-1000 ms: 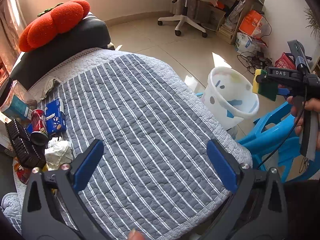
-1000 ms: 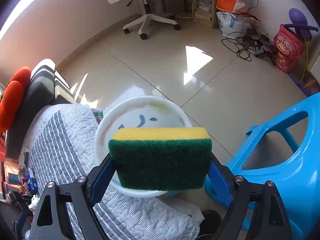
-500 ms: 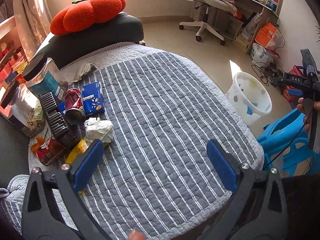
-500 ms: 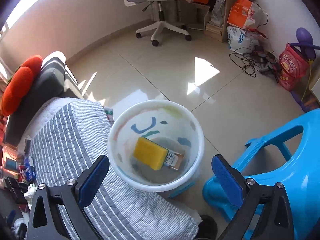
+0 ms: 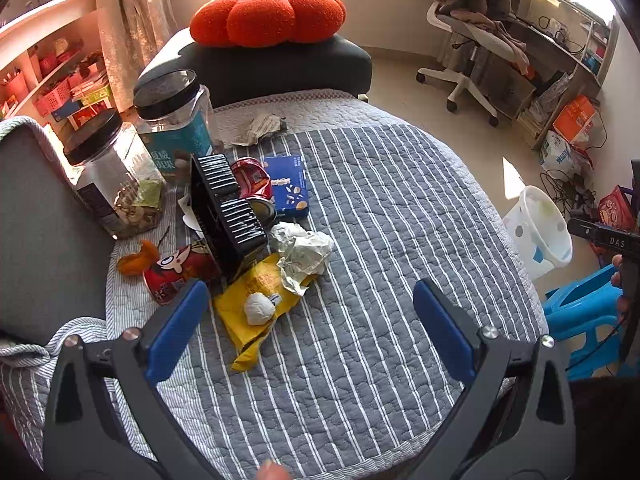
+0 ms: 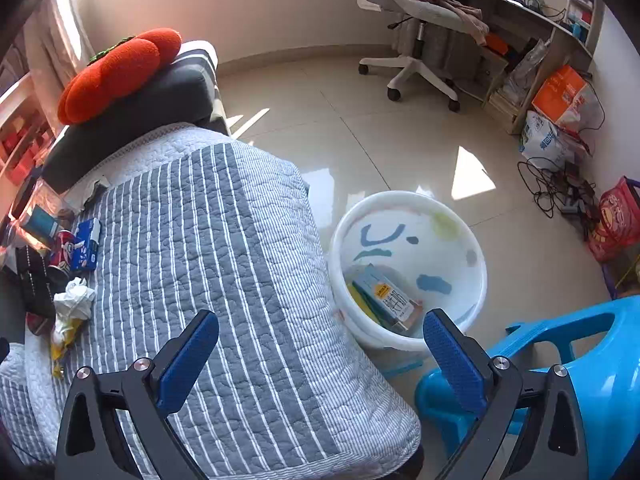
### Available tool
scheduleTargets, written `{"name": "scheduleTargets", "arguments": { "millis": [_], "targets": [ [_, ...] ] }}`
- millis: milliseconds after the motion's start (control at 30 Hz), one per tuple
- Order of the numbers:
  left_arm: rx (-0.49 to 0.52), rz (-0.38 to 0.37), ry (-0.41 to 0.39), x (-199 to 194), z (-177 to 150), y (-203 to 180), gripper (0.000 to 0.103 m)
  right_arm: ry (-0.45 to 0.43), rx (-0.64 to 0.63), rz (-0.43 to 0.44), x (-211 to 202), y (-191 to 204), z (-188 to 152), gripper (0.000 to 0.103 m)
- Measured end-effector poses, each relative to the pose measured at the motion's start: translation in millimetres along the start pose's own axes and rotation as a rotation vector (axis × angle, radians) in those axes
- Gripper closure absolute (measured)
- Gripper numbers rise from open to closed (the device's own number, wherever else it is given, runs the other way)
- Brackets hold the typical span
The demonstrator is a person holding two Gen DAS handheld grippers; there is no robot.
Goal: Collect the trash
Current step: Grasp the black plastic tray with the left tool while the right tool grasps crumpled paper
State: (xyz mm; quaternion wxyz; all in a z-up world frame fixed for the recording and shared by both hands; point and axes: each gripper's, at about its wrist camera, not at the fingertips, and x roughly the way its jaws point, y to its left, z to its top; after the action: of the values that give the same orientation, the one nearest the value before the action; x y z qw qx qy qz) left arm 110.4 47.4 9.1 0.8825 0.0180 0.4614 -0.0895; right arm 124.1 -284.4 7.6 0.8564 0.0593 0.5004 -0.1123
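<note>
A pile of trash lies on the striped quilt (image 5: 380,240): crumpled white paper (image 5: 304,252), a yellow wrapper (image 5: 256,304) with a small white ball, a red can (image 5: 252,184), a blue box (image 5: 288,184) and a black ridged tray (image 5: 228,212). My left gripper (image 5: 308,324) is open and empty, hovering just right of the pile. My right gripper (image 6: 320,356) is open and empty above the quilt's edge, beside the white bin (image 6: 408,264). The bin holds a sponge (image 6: 360,300) and a carton (image 6: 384,296).
Two clear jars (image 5: 120,184) with black lids stand at the left. An orange pumpkin cushion (image 5: 268,16) sits on a dark pillow. A blue plastic stool (image 6: 560,360) stands right of the bin. An office chair (image 6: 420,40) and a cluttered desk stand farther back.
My right gripper opened and dropped the sponge into the bin, then swung left. My left gripper turned left, bringing the trash pile into full view.
</note>
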Motion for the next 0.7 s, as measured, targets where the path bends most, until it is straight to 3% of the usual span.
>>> {"name": "scheduleTargets", "arguments": {
  "millis": [167, 433, 633, 700],
  "targets": [
    [-0.102, 0.009, 0.026, 6.1, 8.0, 38.3, 0.001, 0.027, -0.044, 0.079, -1.2, 36.6, -5.7, 0.000],
    [-0.144, 0.063, 0.149, 46.5, 9.2, 73.6, 0.001, 0.060, -0.138, 0.075, 11.3, 81.7, -10.6, 0.000],
    [-0.274, -0.044, 0.114, 56.6, 24.1, 89.4, 0.002, 0.080, -0.161, 0.078, 21.2, 100.0, -6.5, 0.000],
    [-0.277, -0.040, 0.106, 62.8, 30.3, 83.0, 0.003, 0.082, -0.165, 0.078, 22.9, 105.4, -4.9, 0.000]
  ]
}}
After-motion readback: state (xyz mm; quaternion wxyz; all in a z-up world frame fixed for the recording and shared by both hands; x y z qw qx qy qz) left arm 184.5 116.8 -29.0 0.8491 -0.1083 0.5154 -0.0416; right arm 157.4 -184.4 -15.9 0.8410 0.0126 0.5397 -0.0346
